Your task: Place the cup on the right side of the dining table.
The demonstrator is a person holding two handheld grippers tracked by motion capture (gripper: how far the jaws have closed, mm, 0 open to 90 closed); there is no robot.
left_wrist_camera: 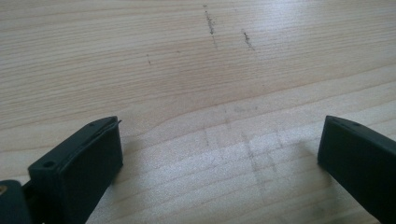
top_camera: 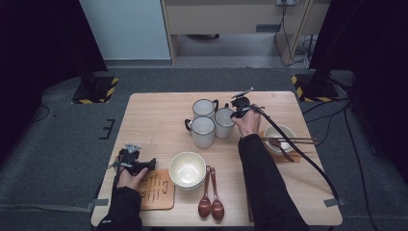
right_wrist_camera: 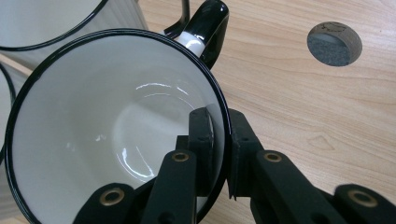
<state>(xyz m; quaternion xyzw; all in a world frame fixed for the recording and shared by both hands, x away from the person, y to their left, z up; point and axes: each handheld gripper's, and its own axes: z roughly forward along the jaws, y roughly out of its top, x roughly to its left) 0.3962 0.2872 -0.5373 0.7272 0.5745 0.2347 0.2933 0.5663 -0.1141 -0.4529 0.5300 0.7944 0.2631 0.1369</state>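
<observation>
Right gripper (right_wrist_camera: pixel 218 154) fingers pinch the mug (right_wrist_camera: pixel 116 130) rim, probably firmly; lift straight. Left gripper (left_wrist_camera: pixel 219 154) fingers spread, idle.

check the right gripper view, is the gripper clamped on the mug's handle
No, the right gripper pinches the rim of the white mug, one jaw inside and one outside, away from the black handle.

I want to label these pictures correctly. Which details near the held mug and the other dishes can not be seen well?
- Held mug, right gripper view: its outer wall and base are cut off by the left and bottom edges.
- Bowl on the right, high view: its contents are hidden by chopsticks and too small.
- Wooden board, high view: its dark markings are too small to read.
</observation>
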